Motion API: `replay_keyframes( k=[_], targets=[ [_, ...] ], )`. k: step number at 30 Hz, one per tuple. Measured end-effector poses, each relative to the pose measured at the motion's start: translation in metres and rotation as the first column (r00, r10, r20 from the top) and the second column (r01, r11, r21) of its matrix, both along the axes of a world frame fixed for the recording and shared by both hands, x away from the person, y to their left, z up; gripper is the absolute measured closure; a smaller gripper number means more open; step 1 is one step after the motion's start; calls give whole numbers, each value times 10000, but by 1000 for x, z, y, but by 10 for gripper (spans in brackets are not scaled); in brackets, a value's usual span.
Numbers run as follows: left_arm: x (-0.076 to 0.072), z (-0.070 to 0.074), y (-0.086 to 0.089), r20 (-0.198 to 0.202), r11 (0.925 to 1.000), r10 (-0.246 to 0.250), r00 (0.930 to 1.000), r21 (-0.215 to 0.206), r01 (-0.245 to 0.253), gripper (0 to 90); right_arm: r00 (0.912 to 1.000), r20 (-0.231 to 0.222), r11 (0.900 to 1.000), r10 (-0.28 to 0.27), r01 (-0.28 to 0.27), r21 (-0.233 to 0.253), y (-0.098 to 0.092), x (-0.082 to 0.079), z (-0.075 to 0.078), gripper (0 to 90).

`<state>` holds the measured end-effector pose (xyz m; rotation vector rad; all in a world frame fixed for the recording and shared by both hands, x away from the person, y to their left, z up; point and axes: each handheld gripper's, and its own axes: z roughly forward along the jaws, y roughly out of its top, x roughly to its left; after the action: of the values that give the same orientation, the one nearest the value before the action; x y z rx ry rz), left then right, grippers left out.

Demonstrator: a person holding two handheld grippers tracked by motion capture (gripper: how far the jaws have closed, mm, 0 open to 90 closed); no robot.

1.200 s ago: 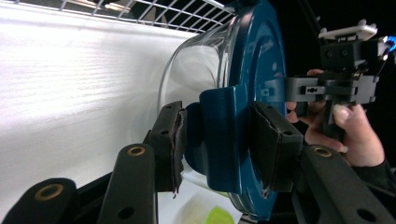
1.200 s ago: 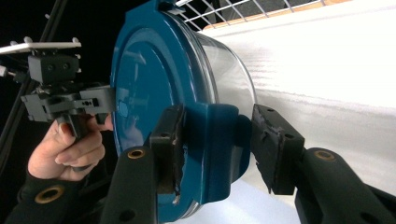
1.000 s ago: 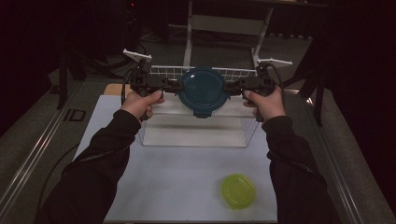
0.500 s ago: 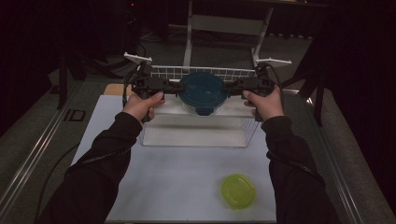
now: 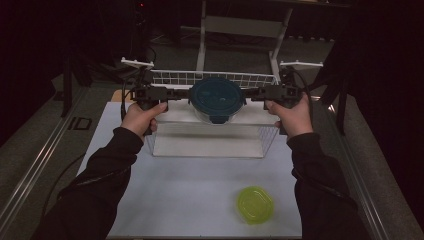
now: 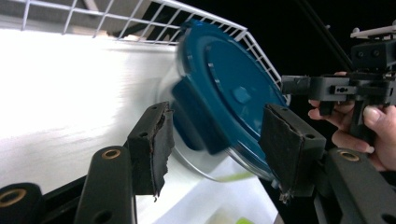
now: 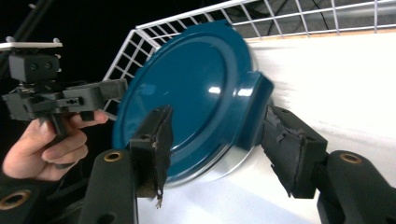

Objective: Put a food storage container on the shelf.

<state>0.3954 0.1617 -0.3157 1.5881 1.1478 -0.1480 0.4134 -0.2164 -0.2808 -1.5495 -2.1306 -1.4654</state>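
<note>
A round glass container with a dark blue lid [image 5: 217, 99] hangs over the white wire basket [image 5: 170, 77], held from both sides. My left gripper [image 5: 182, 94] is shut on its left edge and my right gripper [image 5: 252, 94] on its right edge. In the left gripper view the container [image 6: 233, 88] sits tilted between the pads of my left gripper [image 6: 217, 144], a blue latch tab facing me. In the right gripper view the container's lid [image 7: 187, 88] lies between the pads of my right gripper [image 7: 215, 144].
A yellow-green lid [image 5: 255, 204] lies on the white mat [image 5: 190, 195] at the near right. The basket's wire walls [image 7: 303, 18] rise behind the container. Metal rails run along both table sides, and a white stand is behind the basket.
Both grippers have carried the container a little farther from the person and lower, over the basket. The yellow-green lid has stayed put.
</note>
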Motion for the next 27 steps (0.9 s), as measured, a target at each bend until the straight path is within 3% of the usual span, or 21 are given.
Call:
replay_keyframes(
  k=[5,7,12,19,24,27],
  targets=[
    [-17,2,3,544,9998,-185,9983,81,181,404,9989,318,9994,343,-346,83,-2,-20,0,447],
    [-26,1,4,1030,9984,-546,9932,-63,555,339,9975,450,9985,547,-551,62,1,-28,-3,460],
    [-43,-4,3,1631,9969,-780,9835,-11,792,290,9927,628,9946,1032,-1037,45,13,-44,-10,483],
    [-68,-13,-4,2165,9902,-1356,9668,627,1249,139,9837,847,9873,1585,-1589,-23,29,-64,-20,536],
    [-89,-25,-5,2657,9835,-1442,9532,1448,1085,30,9788,946,9833,1817,-1802,-239,39,-73,-27,616],
    [-99,-32,-3,2816,9826,-1383,9495,1590,960,22,9782,930,9823,1857,-1827,-405,45,-76,-29,679]
  ],
)
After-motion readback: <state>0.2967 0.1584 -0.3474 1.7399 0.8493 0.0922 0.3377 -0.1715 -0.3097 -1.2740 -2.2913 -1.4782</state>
